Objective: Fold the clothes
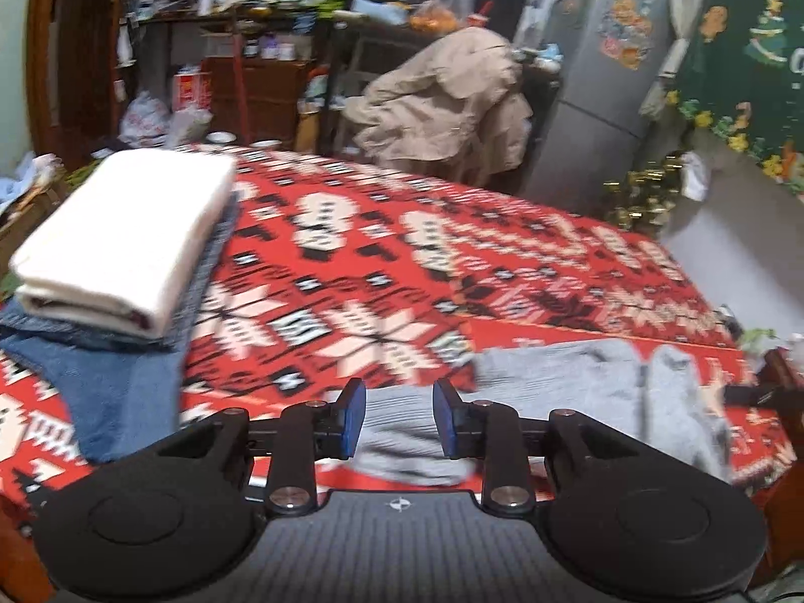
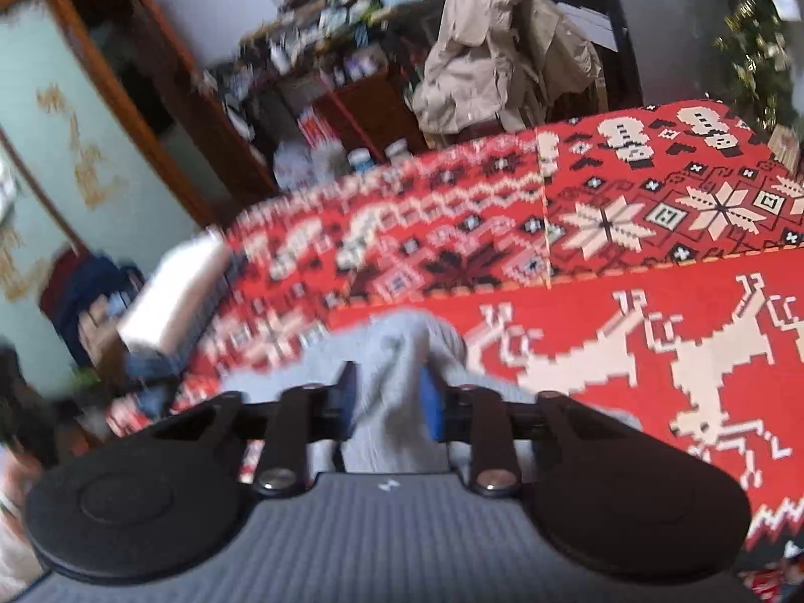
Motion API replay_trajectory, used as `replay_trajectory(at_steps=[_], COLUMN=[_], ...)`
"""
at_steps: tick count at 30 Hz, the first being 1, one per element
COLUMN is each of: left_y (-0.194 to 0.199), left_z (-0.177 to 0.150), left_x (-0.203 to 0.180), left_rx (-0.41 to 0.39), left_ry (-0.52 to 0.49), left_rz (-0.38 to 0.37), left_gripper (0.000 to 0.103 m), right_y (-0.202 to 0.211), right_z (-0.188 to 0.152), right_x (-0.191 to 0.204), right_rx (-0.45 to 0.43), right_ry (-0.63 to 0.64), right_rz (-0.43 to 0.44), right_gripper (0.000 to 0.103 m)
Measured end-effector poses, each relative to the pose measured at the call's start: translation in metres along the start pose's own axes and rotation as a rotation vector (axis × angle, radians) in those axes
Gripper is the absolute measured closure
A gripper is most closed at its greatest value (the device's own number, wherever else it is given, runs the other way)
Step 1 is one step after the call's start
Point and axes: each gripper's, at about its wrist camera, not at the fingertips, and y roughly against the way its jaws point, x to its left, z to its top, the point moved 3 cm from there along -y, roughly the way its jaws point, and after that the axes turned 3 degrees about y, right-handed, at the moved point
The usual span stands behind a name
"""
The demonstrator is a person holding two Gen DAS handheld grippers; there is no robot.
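A grey knit garment [image 1: 578, 377] lies crumpled along the near edge of a bed covered by a red patterned blanket [image 1: 402, 261]. My left gripper [image 1: 399, 417] hovers over the garment's left end. Its blue pads stand apart, and the grey cloth shows through the gap without being pinched. In the right wrist view, the grey garment [image 2: 402, 341] bunches up between the pads of my right gripper [image 2: 389, 397], which is shut on it. A folded white cloth [image 1: 125, 236] rests on folded blue denim [image 1: 115, 387] at the bed's left side. The same white cloth [image 2: 176, 296] shows blurred in the right wrist view.
Beyond the bed, a beige coat [image 1: 447, 100] hangs over a chair, with a grey fridge [image 1: 603, 80] to its right. Cluttered shelves [image 1: 251, 25] fill the back wall. A wooden wardrobe [image 2: 75, 151] stands at the left. The red blanket [image 2: 653, 326] stretches bare to the right.
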Motion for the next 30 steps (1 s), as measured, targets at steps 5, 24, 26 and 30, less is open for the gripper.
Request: replay_trajectory(at_steps=[5,24,26,30], left_y=[-0.016,-0.08,-0.07,-0.055], left_z=[0.005,-0.001,0.002,0.003], left_x=[-0.034,-0.1,-0.091,-0.068], left_rx=[0.06,0.269,0.257,0.256], left_ry=[0.063,0.088,0.118,0.193], left_rz=[-0.238,-0.457,-0.486,-0.551], left_gripper=[0.074,0.1,0.1,0.1], right_y=[-0.006,-0.013,-0.007,0.015], right_z=[-0.009,-0.028,-0.026,-0.022], right_x=[0.012,0.012,0.01,-0.011], right_rx=[-0.008,0.035,0.019,-0.02], right_ry=[-0.025,0.089,0.091,0.032], right_rz=[0.062,-0.07,-0.062,-0.04], right_gripper=[0.086,0.098,0.099,0.099])
